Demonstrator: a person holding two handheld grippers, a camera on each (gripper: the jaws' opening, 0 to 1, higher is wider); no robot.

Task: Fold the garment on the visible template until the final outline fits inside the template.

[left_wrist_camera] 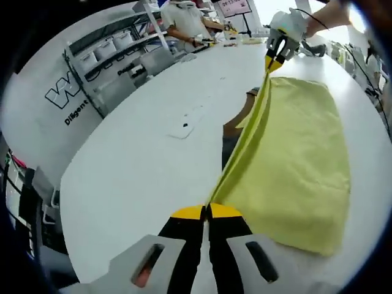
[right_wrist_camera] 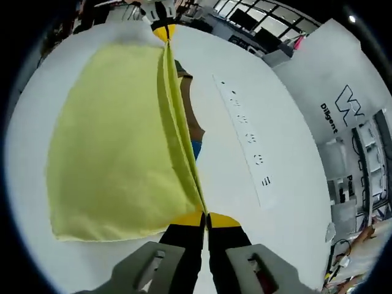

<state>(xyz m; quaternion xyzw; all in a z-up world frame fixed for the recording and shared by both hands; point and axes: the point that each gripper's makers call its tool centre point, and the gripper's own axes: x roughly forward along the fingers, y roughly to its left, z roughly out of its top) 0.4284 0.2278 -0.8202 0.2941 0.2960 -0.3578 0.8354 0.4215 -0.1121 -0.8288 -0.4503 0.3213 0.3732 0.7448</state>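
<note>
A pale yellow garment (left_wrist_camera: pixel 300 165) lies partly on the white table, with one long edge lifted and stretched taut between both grippers. My left gripper (left_wrist_camera: pixel 206 211) is shut on one end of that edge. At the far end the right gripper (left_wrist_camera: pixel 275 61) pinches the other end. In the right gripper view the garment (right_wrist_camera: pixel 110 141) spreads to the left, my right gripper (right_wrist_camera: pixel 205 217) is shut on its near corner, and the left gripper (right_wrist_camera: pixel 162 29) holds the far corner. A dark brown template (left_wrist_camera: pixel 236 122) with a blue patch (right_wrist_camera: pixel 196 149) peeks out from under the lifted edge.
The white table (left_wrist_camera: pixel 135 159) carries a flat white strip with marks (right_wrist_camera: pixel 248 138) beside the garment. Shelving with bins (left_wrist_camera: pixel 116 55) stands past the table's far edge, where a person (left_wrist_camera: pixel 184 18) stands. A hand (left_wrist_camera: pixel 331 12) holds the right gripper.
</note>
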